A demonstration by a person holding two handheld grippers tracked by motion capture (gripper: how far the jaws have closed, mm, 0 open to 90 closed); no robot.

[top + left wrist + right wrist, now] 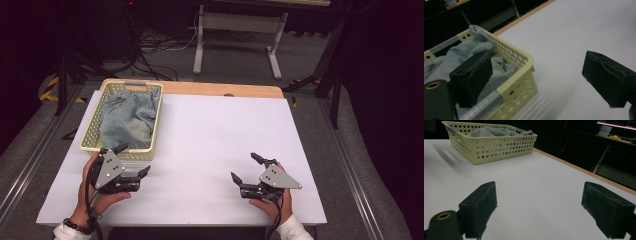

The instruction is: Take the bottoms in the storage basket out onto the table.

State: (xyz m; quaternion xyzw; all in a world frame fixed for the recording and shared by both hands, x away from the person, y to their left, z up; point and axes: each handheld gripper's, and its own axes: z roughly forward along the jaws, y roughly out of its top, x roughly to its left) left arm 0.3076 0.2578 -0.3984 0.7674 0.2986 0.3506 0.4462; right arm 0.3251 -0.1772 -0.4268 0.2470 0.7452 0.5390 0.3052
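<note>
Denim cloth (129,117) lies crumpled inside a pale yellow perforated basket (89,131), which sits at the far left of the white table (215,135) — the basket serves as the landmark here. The cloth fills most of the basket, and a fold of it rises just above the rim at the far end, as the left gripper view shows (477,32).

The left gripper (134,160) is held just at the basket's near end, its jaws spread wide apart and holding nothing. In its own view one jaw stands in front of the basket's near corner and the cloth, while the other stands over bare table beside the basket; whether the first jaw touches the rim cannot be told.

The right gripper (246,169) is well apart from the basket, to its right and nearer the person, low over the white surface. Its jaws are also spread wide with nothing between them — its own view looks across bare table toward the basket (499,145) and the cloth (491,131) in it.
</note>
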